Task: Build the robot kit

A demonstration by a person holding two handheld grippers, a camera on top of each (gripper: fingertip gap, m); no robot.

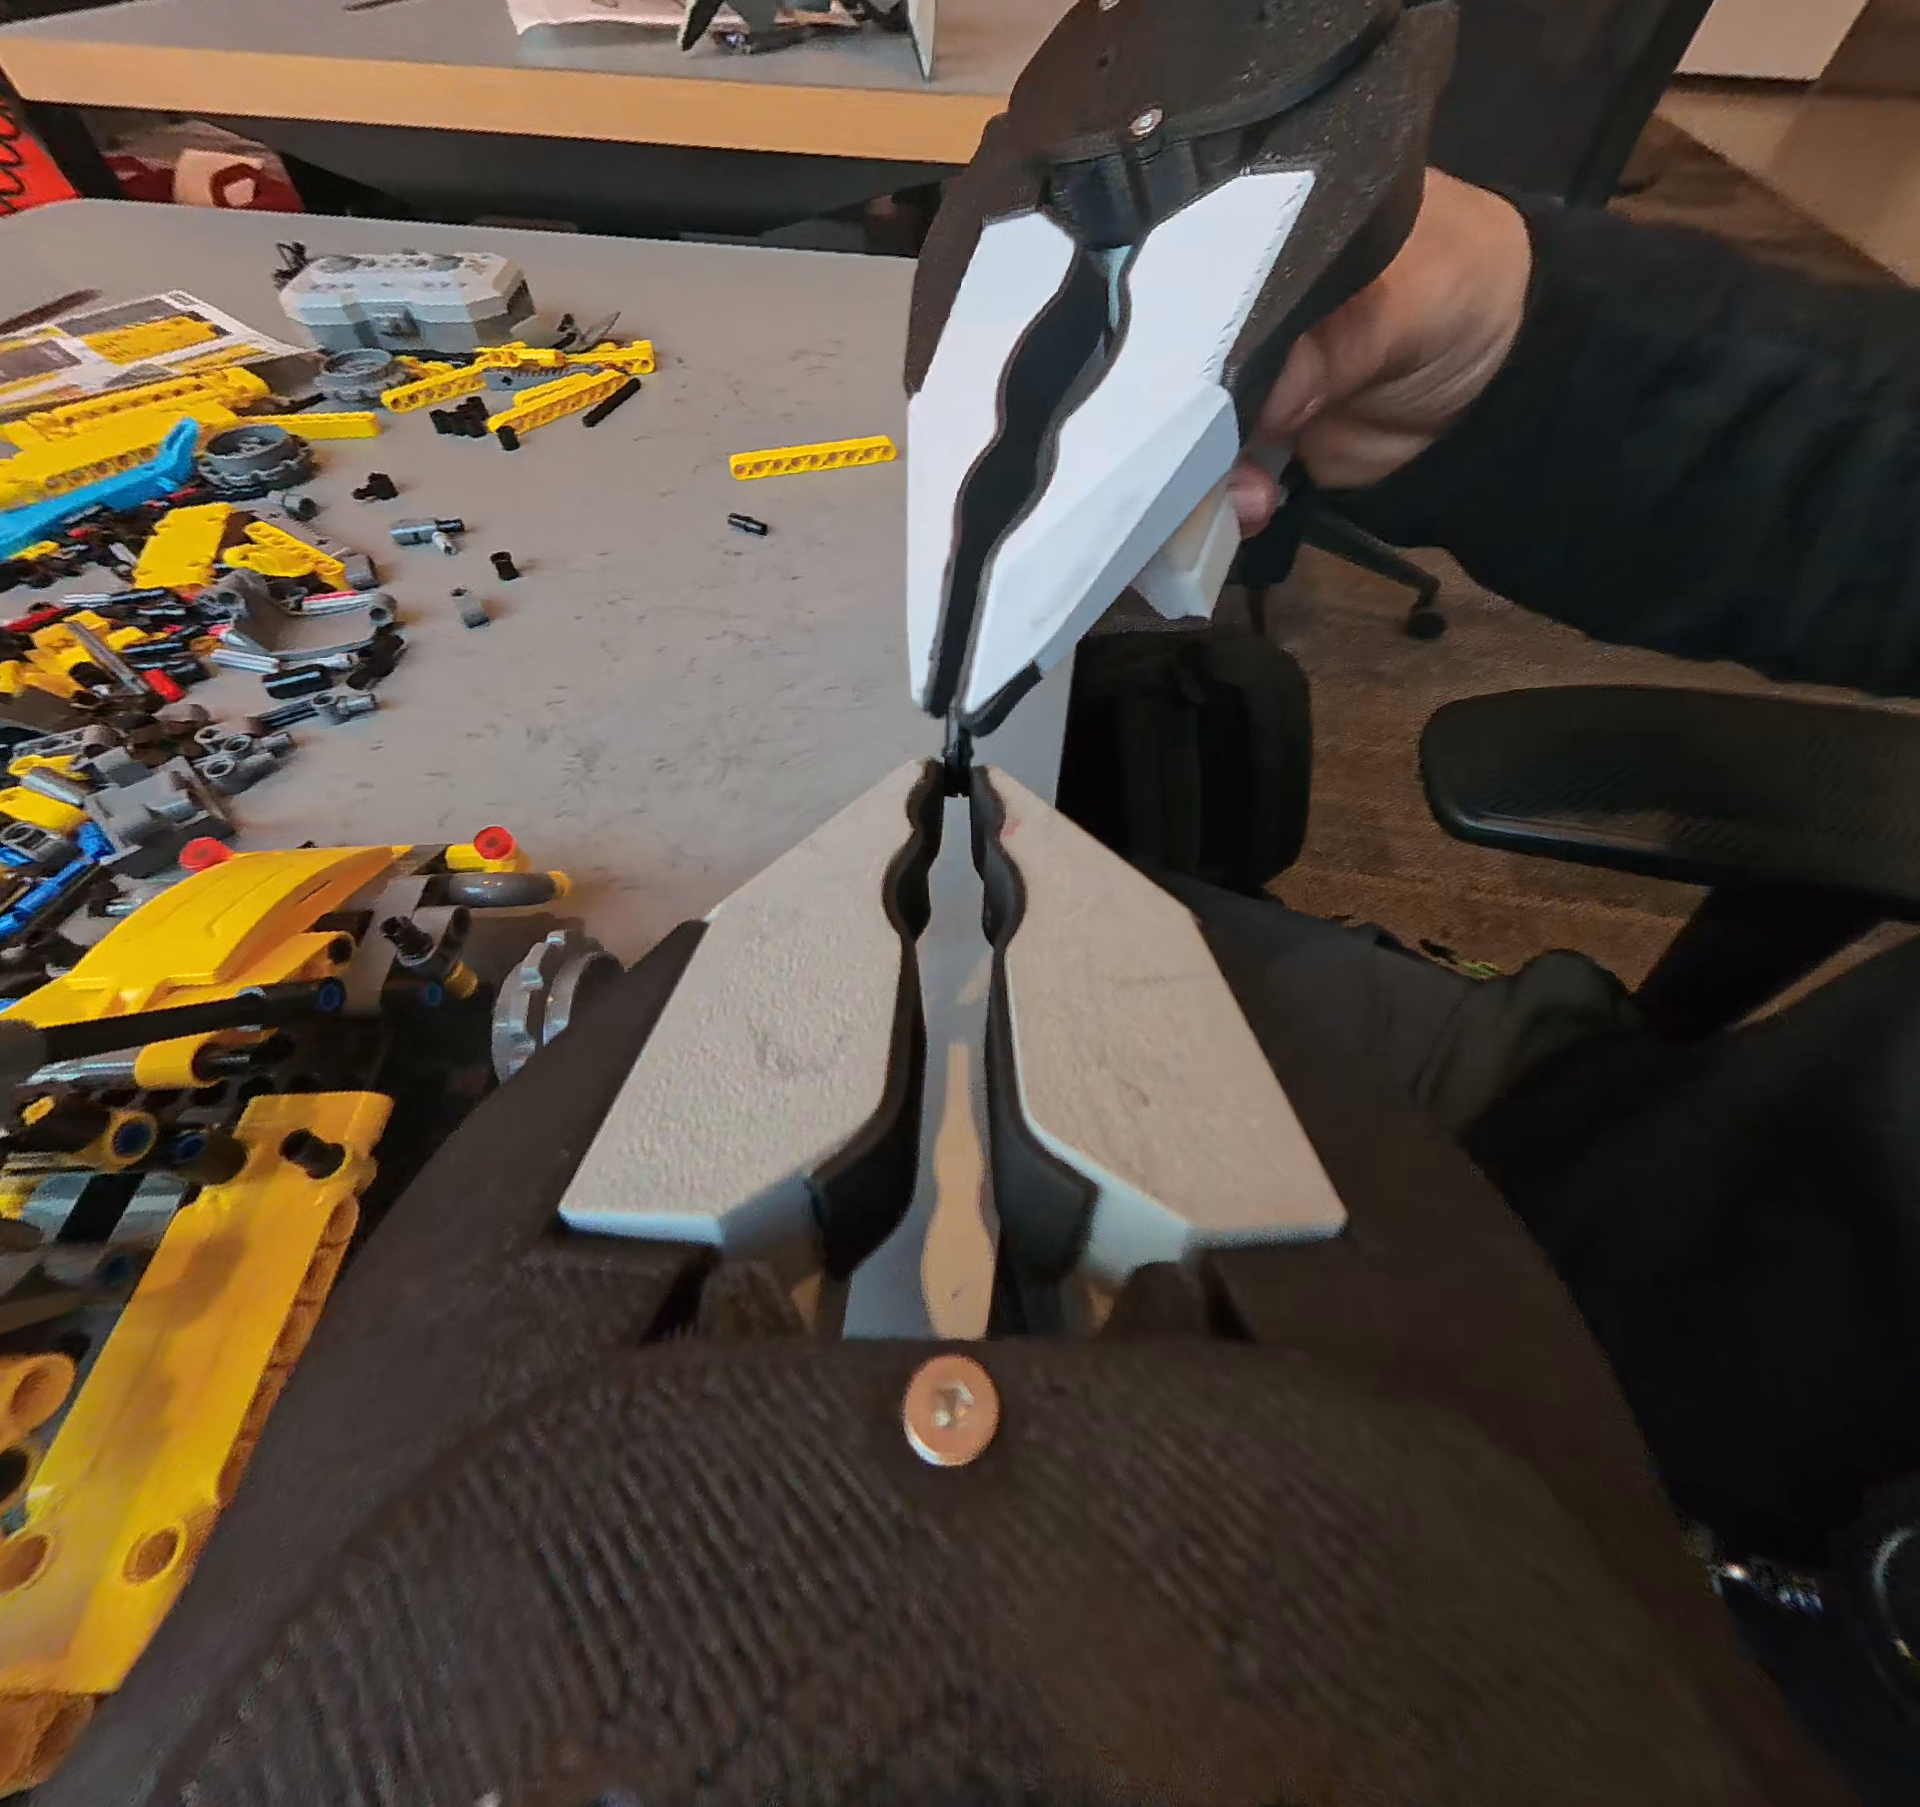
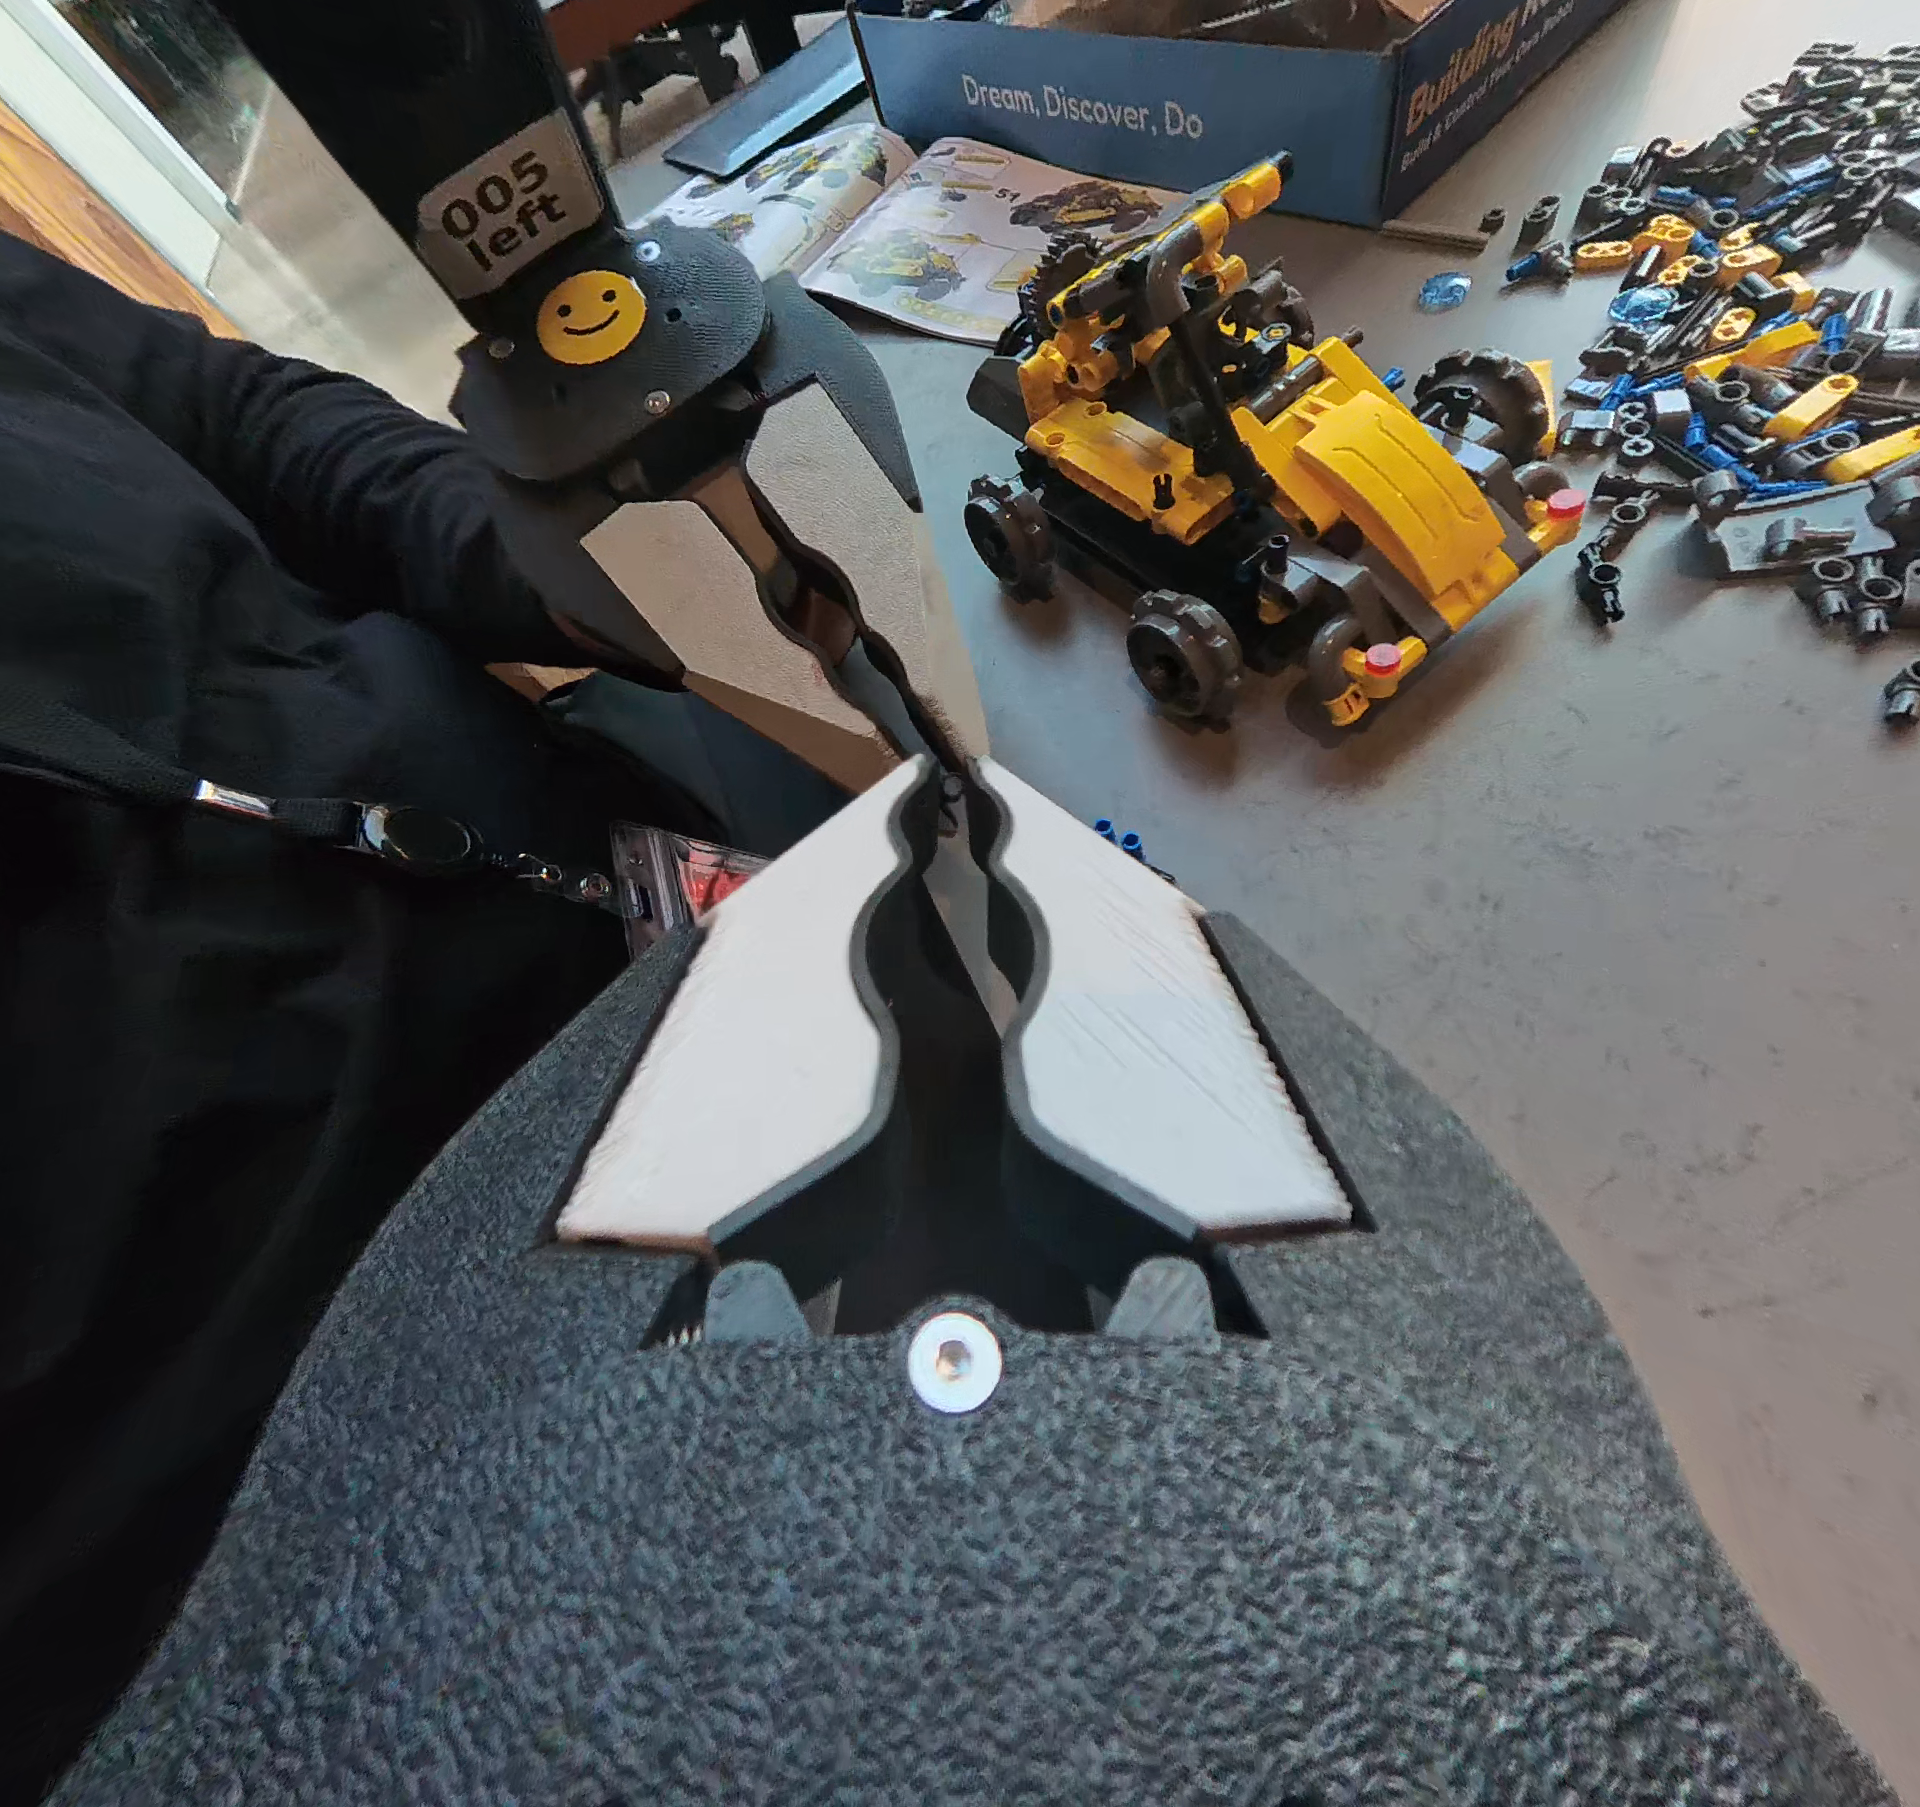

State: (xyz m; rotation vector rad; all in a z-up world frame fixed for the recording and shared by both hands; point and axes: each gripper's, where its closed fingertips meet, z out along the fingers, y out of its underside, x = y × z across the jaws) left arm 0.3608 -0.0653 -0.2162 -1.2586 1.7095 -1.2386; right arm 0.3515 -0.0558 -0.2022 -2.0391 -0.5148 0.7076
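My left gripper (image 1: 951,778) and my right gripper (image 2: 951,778) meet tip to tip just off the near edge of the grey table (image 1: 644,666). Both are shut on one small black pin (image 1: 953,747), which bridges the two sets of tips and is mostly hidden by them. The right gripper (image 1: 948,710) comes down from above in the left wrist view, held by a hand in a black sleeve. The left gripper (image 2: 940,755) enters from the upper left in the right wrist view. A half-built yellow and black toy vehicle (image 2: 1247,510) stands on the table to the side.
Loose yellow, black, grey and blue building parts (image 2: 1766,355) lie spread on the table, with a lone yellow beam (image 1: 812,456) and a grey battery box (image 1: 405,297). An open instruction booklet (image 2: 914,230) and a blue cardboard box (image 2: 1143,105) lie behind the vehicle. A black office chair (image 1: 1662,801) stands nearby.
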